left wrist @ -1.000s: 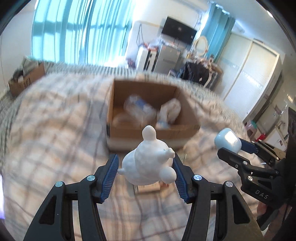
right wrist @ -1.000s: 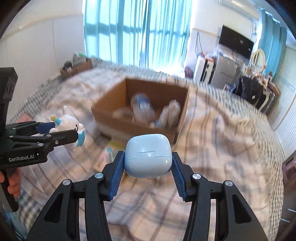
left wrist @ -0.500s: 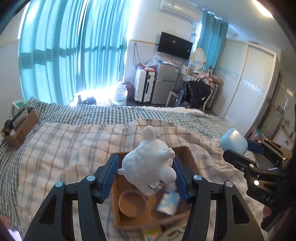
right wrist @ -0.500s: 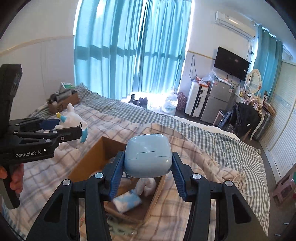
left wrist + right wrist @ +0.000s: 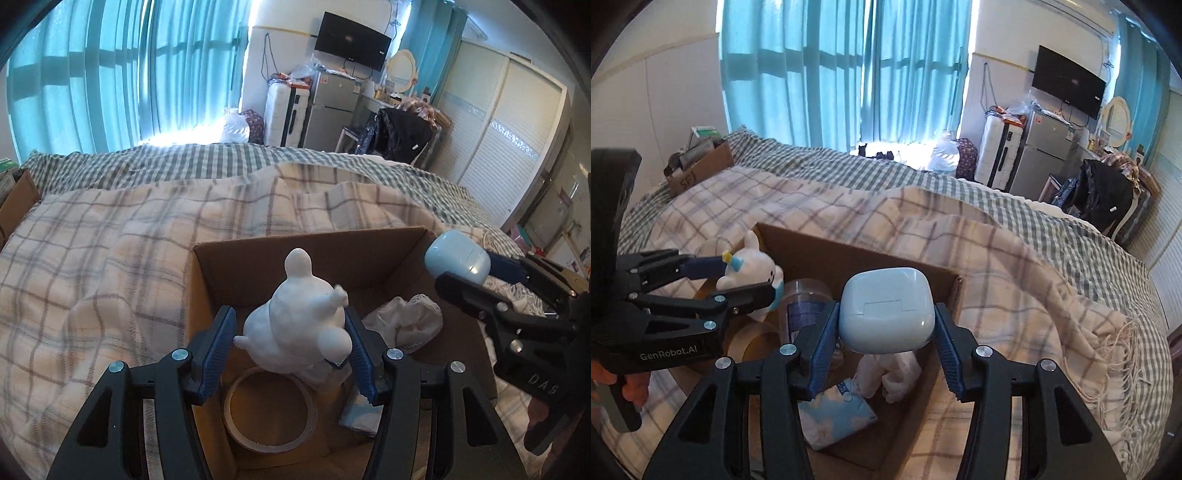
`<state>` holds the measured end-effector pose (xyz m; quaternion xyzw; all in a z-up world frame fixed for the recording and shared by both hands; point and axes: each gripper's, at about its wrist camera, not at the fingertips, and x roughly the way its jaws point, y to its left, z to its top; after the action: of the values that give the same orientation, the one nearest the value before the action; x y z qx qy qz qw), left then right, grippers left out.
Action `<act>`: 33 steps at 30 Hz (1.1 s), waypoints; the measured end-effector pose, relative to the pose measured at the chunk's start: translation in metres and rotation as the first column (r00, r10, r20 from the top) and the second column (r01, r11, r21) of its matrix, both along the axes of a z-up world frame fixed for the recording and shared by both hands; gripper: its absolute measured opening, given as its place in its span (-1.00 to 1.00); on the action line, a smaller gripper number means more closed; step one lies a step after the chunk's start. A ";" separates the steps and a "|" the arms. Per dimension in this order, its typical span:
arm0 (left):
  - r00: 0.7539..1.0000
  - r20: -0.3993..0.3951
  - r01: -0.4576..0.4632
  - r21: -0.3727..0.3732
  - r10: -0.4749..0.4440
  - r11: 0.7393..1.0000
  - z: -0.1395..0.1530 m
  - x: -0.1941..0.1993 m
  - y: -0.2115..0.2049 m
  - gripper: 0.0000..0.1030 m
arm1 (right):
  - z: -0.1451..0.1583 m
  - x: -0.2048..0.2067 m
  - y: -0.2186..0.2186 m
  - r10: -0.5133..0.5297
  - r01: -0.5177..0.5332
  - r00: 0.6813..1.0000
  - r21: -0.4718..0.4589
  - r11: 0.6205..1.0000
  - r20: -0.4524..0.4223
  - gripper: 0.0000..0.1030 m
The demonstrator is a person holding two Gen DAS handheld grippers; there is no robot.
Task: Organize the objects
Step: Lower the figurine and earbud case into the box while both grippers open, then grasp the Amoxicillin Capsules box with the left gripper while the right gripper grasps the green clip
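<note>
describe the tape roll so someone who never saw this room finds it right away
On the plaid-covered bed sits an open cardboard box. The tape roll lies flat in its near left corner, a tan hollow ring, unlike the soft white cloth and blue packet beside it.

Black claw point(image 5: 291, 354) arms, blue ribbed pads, silver screws

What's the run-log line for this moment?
left gripper: shut on white toy figure | right gripper: shut on pale blue case | both over open cardboard box | nothing released yet
</note>
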<state>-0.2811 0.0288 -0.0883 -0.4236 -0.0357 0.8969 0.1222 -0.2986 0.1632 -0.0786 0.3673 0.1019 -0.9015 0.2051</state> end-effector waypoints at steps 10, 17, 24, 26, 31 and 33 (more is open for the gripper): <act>0.992 -0.118 -0.052 -0.016 0.049 0.999 0.089 0.047 0.008 0.79 | 0.094 0.059 0.037 -0.036 0.024 0.985 -0.078 0.997 -0.168 0.31; 0.972 -0.198 -0.138 -0.038 0.128 0.990 0.125 0.108 0.002 1.00 | 0.134 0.117 0.066 -0.004 -0.014 0.974 -0.078 0.997 -0.227 0.57; 0.973 -0.128 -0.190 0.015 0.190 0.982 0.070 0.141 -0.006 1.00 | 0.078 0.139 0.081 -0.024 0.022 0.987 -0.020 1.000 -0.156 0.73; 0.976 -0.080 -0.204 -0.011 0.203 0.979 0.039 0.147 -0.003 1.00 | 0.054 0.138 0.085 -0.027 0.023 0.993 -0.031 0.999 -0.117 0.73; 0.980 -0.022 -0.200 -0.056 0.199 0.978 -0.025 0.161 0.015 1.00 | -0.019 0.126 0.095 -0.079 0.079 0.997 -0.031 0.996 0.000 0.73; 0.985 0.017 -0.168 -0.082 0.170 0.982 -0.050 0.168 0.027 1.00 | -0.043 0.119 0.101 -0.101 0.103 0.993 -0.021 0.995 0.067 0.73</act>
<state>-0.1133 0.0553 -0.1382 -0.4343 -0.0367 0.8996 0.0282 -0.1798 0.2637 -0.1215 0.3989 0.0653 -0.8994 0.1666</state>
